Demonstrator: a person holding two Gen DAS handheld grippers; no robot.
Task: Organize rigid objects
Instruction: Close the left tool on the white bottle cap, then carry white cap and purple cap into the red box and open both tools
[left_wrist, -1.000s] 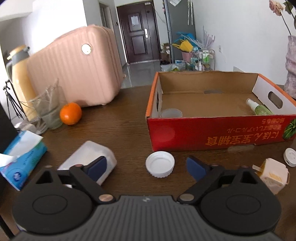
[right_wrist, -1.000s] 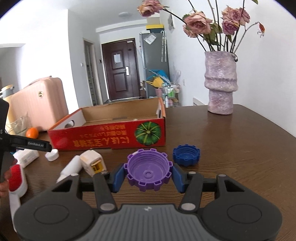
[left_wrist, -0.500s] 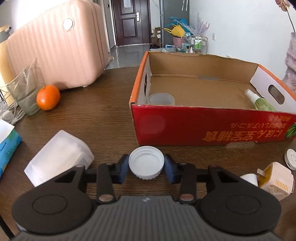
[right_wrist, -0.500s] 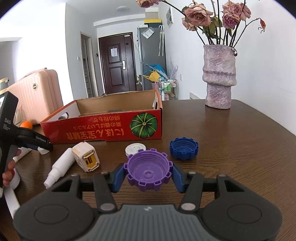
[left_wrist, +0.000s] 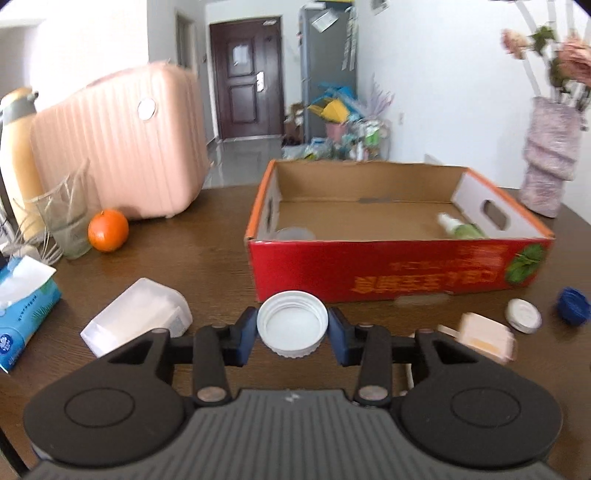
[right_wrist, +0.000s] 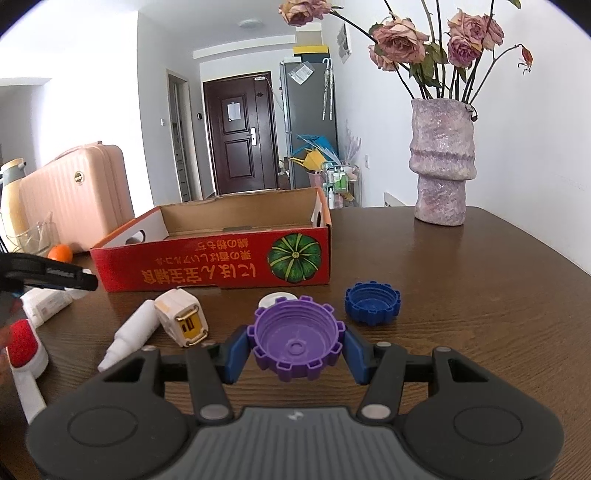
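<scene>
My left gripper is shut on a white screw lid, held hollow side up in front of the red cardboard box. A clear round lid and a green spray bottle lie inside the box. My right gripper is shut on a purple notched cap. Just beyond it, a blue notched cap and a small white lid rest on the table. A cream plug adapter and a white tube lie to the left.
A white plastic container, a tissue pack, an orange and a glass sit at the table's left. A pink suitcase stands behind. A purple vase with dried roses is at the far right.
My left gripper moved onto the white lid, shut on it and lifted it toward the box front. The right gripper stayed still with the purple cap.
</scene>
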